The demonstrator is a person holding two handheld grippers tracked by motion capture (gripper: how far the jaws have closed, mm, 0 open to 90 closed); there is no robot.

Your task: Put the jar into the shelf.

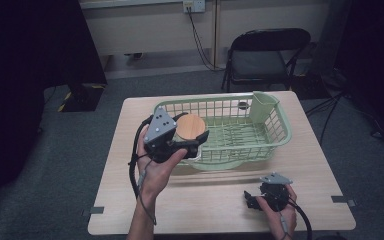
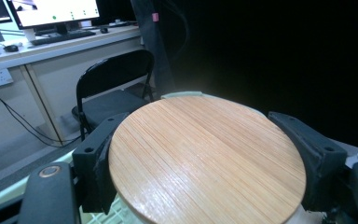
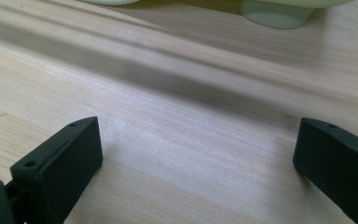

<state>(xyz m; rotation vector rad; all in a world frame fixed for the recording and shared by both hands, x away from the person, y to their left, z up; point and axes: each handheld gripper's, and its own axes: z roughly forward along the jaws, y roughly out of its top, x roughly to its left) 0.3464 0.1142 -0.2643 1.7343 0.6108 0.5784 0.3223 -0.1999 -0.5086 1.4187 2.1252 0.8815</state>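
Note:
A round wooden lid [image 1: 190, 127] is held up over the left end of the pale green dish basket [image 1: 282, 129]. My left gripper [image 1: 193, 135] is shut on it, one jaw at each side of its rim. In the left gripper view the lid [image 2: 205, 158] lies face up between the black jaws, with a pale body just showing under its lower edge. My right gripper [image 1: 252, 200] rests low on the wooden table [image 1: 210, 205] near the front right. Its jaws stand wide open over bare wood in the right gripper view [image 3: 196, 163], with nothing between them.
The basket has a tall cutlery cup [image 1: 264, 106] in its far right corner and a pale foot [image 3: 275, 16] on the table. A black folding chair [image 1: 267, 52] stands behind the table. Desks with monitors [image 2: 51, 11] lie beyond.

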